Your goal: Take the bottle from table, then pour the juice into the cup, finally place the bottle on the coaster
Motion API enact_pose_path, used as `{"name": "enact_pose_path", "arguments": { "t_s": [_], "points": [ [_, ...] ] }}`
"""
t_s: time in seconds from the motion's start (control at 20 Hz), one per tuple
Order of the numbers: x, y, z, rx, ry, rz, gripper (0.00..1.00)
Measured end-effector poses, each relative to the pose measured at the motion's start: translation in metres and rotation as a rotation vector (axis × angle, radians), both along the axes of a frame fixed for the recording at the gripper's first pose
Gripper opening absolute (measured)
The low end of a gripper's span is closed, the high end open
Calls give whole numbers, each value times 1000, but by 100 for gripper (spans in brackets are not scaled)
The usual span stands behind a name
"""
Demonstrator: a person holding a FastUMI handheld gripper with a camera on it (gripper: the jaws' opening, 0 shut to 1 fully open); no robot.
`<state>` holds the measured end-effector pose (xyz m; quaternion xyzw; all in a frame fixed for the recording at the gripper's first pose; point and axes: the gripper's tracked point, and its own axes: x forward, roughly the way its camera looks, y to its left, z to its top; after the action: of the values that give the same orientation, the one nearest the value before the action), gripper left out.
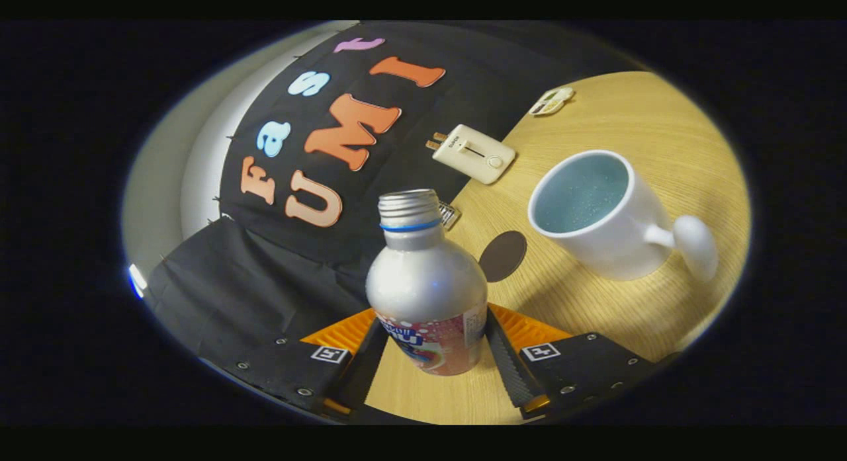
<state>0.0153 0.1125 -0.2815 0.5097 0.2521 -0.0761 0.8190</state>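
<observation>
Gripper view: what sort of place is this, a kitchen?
Likely a staged recording booth, not a kitchen: black cloth wall, bare wooden table, white ceramic mug, and a silver metal bottle clamped in the gripper.

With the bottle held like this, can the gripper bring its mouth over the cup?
Probably yes. The gripper is shut on the bottle, and the cup stands open just beyond and beside it, with nothing between them.

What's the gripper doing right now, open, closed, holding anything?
Gripper: closed on the bottle, one of the fingers pressing on each side of its lower body; bottle is uncapped and lifted, tilted toward the cup.
</observation>
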Motion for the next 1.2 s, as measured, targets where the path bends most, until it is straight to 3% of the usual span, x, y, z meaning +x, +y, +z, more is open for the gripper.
{"name": "enact_pose_path", "arguments": {
  "t_s": [0.55, 1.2],
  "points": [
    [2, -10, 10, 259, -21, -94, 80],
    [4, 1, 15, 434, -21, -128, 80]
  ]
}}
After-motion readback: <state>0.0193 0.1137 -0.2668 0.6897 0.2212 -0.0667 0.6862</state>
